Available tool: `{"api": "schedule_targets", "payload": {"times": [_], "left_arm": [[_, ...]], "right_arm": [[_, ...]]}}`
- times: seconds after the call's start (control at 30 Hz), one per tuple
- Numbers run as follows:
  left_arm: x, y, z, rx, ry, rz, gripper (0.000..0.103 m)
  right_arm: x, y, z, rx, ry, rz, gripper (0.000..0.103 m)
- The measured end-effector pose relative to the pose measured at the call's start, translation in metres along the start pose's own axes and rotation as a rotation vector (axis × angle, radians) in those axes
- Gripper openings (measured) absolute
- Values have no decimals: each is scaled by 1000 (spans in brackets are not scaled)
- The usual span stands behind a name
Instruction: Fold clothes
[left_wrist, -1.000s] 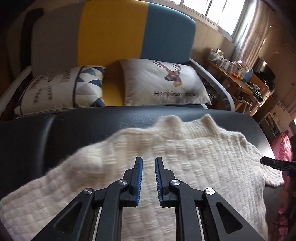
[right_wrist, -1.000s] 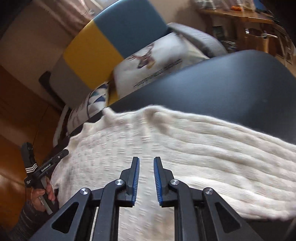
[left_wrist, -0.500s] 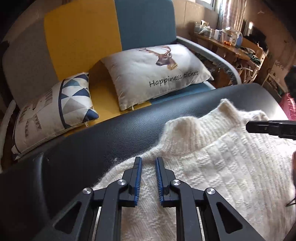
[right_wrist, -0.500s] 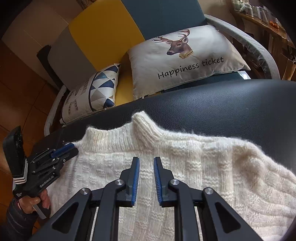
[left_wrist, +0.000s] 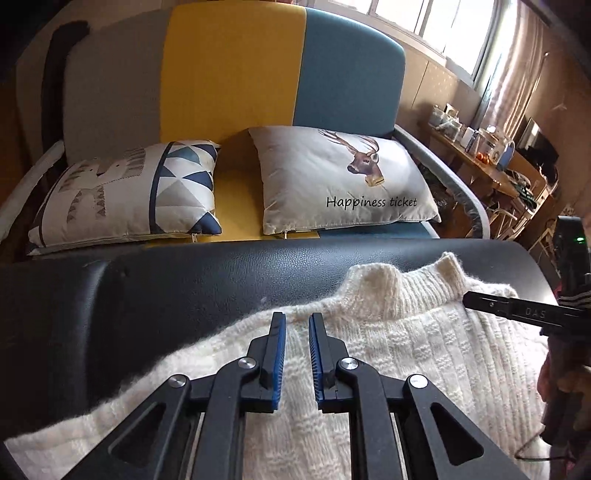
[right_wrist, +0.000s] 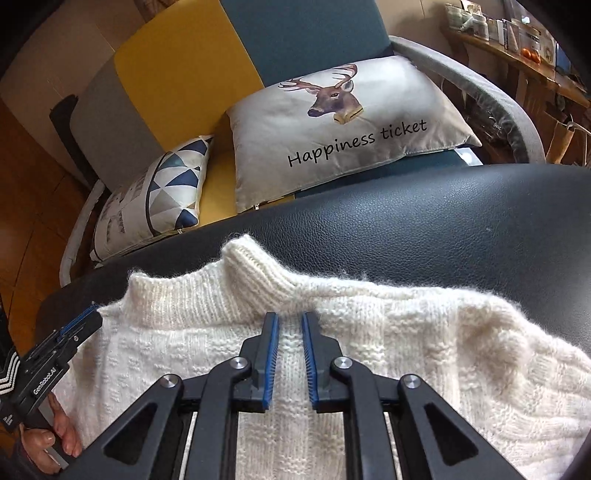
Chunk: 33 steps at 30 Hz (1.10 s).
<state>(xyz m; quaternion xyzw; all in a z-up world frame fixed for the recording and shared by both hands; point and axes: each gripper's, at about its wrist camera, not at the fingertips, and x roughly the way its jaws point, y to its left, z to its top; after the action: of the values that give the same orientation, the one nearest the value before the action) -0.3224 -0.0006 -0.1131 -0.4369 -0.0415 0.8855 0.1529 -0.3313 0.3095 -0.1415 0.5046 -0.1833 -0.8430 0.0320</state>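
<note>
A cream knitted sweater (left_wrist: 424, 350) (right_wrist: 424, 332) lies flat on a black padded surface (left_wrist: 184, 288) (right_wrist: 443, 221), its ribbed collar (left_wrist: 399, 288) (right_wrist: 258, 269) towards the sofa. My left gripper (left_wrist: 297, 317) (right_wrist: 86, 325) is at the shoulder edge left of the collar, with a narrow gap between its jaws and nothing pinched. My right gripper (right_wrist: 290, 317) (left_wrist: 469, 297) rests its tips on the knit at the base of the collar. Its jaws are closing, with a strip of knit showing between the pads. I cannot tell whether they press on it.
Behind the black surface stands a sofa in grey, yellow and blue with a deer pillow (left_wrist: 332, 177) (right_wrist: 332, 140) and a triangle-patterned pillow (left_wrist: 129, 192) (right_wrist: 155, 192). A cluttered wooden table (left_wrist: 480, 155) is at the far right. A hand (right_wrist: 55, 443) holds the left gripper.
The left gripper went from over the sweater's body to its left shoulder edge. The right gripper moved in to the collar base, and its jaws have narrowed slightly.
</note>
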Motion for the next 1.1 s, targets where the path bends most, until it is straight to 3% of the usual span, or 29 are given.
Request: {"api": "schedule_targets", "payload": {"times": [0.13,0.33,0.53,0.63,0.73,0.9,1.0,1.1], "left_arm": [[-40,28,-23,-54,-10,-10,13],[-87,69,-68,-78,-12,66,13],[-77,114,-104,-116,84,215,13],[-92,116,-109,-147,58,180,13],[-124,102,-116,-175,3,57,13],[-154,61,-142,-134,7,-143,13],[-149,46,-150,-100,45,-164,13],[-135,41,-146,-82,72,-149,13]], "right_arm": [[-22,24,-18,-38,-21,83,16],[-24,82,-74,-110,101,244,18],[5,110,-112,-100,186,191,18],[1,113,-112,-70,162,170,18],[-22,121,-121,-110,146,204,19],[-60,138,-163,-183,182,297,19],[-72,143,-201,-216,251,331,19],[-78,143,-243,-277,314,279,19]]}}
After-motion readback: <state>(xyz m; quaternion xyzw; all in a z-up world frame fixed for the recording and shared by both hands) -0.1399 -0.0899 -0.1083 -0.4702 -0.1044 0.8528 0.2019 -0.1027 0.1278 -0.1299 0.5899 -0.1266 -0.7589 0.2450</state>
